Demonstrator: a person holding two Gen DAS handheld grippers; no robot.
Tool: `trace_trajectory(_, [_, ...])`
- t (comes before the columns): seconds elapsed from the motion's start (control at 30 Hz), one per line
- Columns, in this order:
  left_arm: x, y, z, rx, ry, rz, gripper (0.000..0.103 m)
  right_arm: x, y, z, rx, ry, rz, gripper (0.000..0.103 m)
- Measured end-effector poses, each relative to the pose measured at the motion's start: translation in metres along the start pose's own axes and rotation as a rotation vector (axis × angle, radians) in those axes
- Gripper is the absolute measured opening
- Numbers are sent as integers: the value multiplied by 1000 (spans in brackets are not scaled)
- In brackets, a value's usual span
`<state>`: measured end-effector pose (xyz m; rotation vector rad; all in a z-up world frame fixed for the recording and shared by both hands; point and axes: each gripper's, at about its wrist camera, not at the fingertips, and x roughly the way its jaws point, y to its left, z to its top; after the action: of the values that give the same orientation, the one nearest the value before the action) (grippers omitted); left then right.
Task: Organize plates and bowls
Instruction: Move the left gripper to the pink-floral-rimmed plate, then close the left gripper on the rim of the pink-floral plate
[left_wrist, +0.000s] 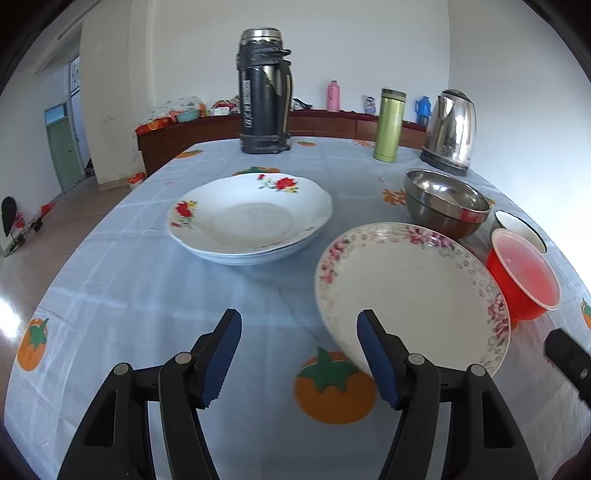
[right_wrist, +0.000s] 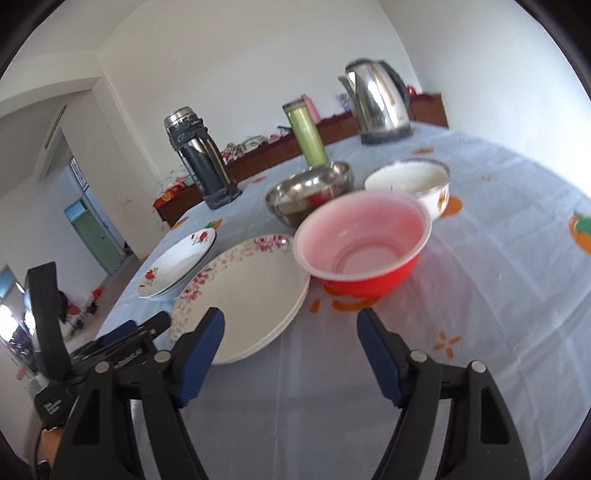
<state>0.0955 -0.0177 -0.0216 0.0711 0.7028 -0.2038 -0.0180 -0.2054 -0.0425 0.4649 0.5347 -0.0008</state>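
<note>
Two white plates with red roses (left_wrist: 247, 218) lie stacked mid-table. A stack of white plates with a pink flower rim (left_wrist: 410, 291) lies to their right. My left gripper (left_wrist: 299, 354) hovers open over the cloth, with its right finger in front of that stack's near rim and nothing between the jaws. Behind the flower-rim plates (right_wrist: 251, 295) stand a steel bowl (right_wrist: 310, 192), a red plastic bowl (right_wrist: 365, 240) and a white bowl (right_wrist: 410, 181). My right gripper (right_wrist: 291, 354) is open and empty, just short of the red bowl and beside the plates' right edge.
At the table's far end stand a dark thermos (left_wrist: 264, 92), a green flask (left_wrist: 389, 125) and a steel kettle (left_wrist: 450, 133). The blue tablecloth (left_wrist: 147, 295) with orange fruit prints covers the table. The table's left edge drops to the floor. A low wooden sideboard (left_wrist: 207, 133) runs behind.
</note>
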Motion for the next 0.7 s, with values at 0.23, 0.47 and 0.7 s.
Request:
trace_trajectory(0.23, [16,-13,10,44,39,-16,67,17,1,-3,43,89,21,68])
trace_trajectory(0.47, [36,-10,17,0,113,-48,67,41,-8,0,132,161,41,53])
trace_trajectory(0.7, [53,-11,25,-43,155,-79,67,55,-7,6,151,168,18,46])
